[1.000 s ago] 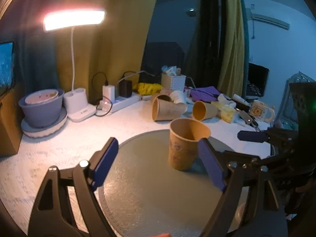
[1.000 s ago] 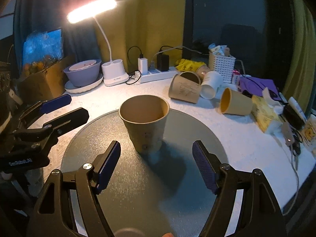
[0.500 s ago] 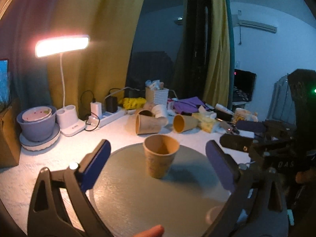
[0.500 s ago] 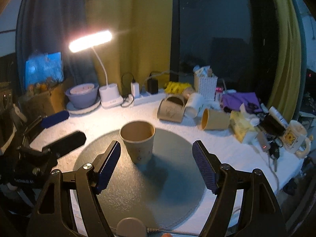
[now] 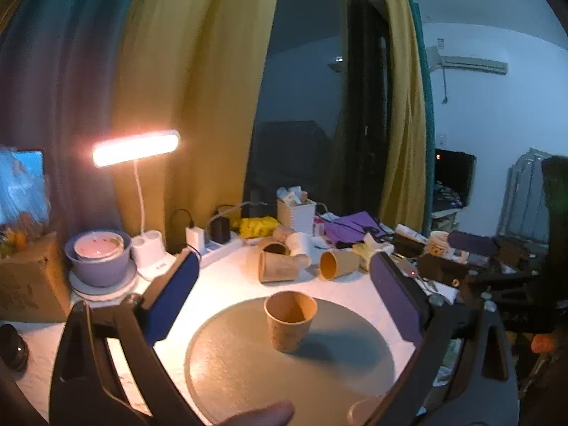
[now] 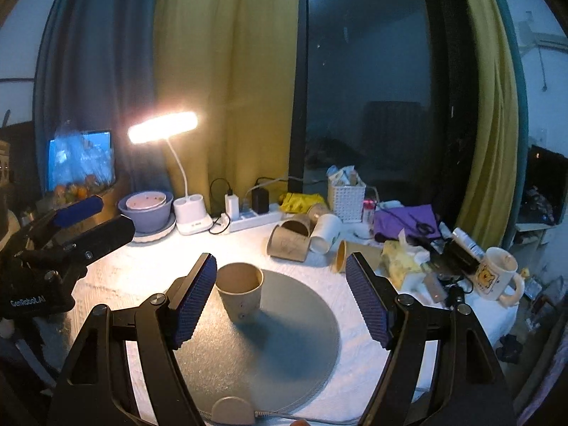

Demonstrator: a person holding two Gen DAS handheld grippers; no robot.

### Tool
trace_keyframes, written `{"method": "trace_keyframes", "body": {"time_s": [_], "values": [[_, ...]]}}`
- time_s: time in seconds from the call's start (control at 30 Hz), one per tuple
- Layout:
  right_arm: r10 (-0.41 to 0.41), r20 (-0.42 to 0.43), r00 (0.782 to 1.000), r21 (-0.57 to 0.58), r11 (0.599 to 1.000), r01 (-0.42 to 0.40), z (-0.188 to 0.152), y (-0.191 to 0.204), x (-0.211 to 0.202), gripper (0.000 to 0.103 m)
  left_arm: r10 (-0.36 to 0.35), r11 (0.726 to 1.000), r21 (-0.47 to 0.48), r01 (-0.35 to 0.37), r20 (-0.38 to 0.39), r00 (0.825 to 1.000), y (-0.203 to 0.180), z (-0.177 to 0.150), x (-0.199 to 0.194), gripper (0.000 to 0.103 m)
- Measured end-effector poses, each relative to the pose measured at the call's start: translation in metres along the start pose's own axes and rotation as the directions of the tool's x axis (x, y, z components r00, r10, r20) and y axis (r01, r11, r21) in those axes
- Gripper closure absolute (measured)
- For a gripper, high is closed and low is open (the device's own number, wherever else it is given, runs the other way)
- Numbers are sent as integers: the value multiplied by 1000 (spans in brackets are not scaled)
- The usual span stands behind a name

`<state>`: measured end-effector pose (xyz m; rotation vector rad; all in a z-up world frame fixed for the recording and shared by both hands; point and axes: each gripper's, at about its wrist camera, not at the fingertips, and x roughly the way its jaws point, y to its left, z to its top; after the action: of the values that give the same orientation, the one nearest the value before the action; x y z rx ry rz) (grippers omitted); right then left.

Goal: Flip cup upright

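Observation:
A tan paper cup (image 5: 290,320) stands upright, mouth up, on a round grey mat (image 5: 248,365). It also shows in the right wrist view (image 6: 240,295) on the mat (image 6: 284,337). My left gripper (image 5: 284,294) is open and empty, held back from the cup and above the table. My right gripper (image 6: 280,294) is open and empty, also back from the cup. The left gripper shows at the left edge of the right wrist view (image 6: 88,220). The right gripper shows at the right of the left wrist view (image 5: 458,252).
Several paper cups (image 5: 280,266) lie on their sides behind the mat. A lit desk lamp (image 5: 136,149), a purple bowl (image 5: 99,257), a power strip (image 5: 216,245), a white basket (image 5: 296,214) and a mug (image 6: 497,278) crowd the table's back and right.
Both grippers have pulled back and risen away from the cup, which now looks smaller. The cup stays upright on the mat. Both stay open.

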<state>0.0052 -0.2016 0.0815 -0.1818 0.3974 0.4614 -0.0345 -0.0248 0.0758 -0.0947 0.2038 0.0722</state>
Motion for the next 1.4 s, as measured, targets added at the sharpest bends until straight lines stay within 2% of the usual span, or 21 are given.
{"method": "trace_keyframes", "body": {"time_s": [0.13,0.3,0.6,1.4], "values": [[12,3,1000,19,1000,-12,0,-2,-3,25,36,999,5,-36,24,999,1,-3,-7,5],[46,-12,999,45,998,-46,-11,2,8,25,-13,1000,18,13,-30,999,0,-15,3,5],[54,-61,997,59,997,-50,-21,3,26,25,-15,1000,0,15,-59,998,6,-30,15,5],[43,-58,997,69,997,-39,-20,-4,24,25,0,1000,-2,0,-20,1000,9,-26,13,5]]}}
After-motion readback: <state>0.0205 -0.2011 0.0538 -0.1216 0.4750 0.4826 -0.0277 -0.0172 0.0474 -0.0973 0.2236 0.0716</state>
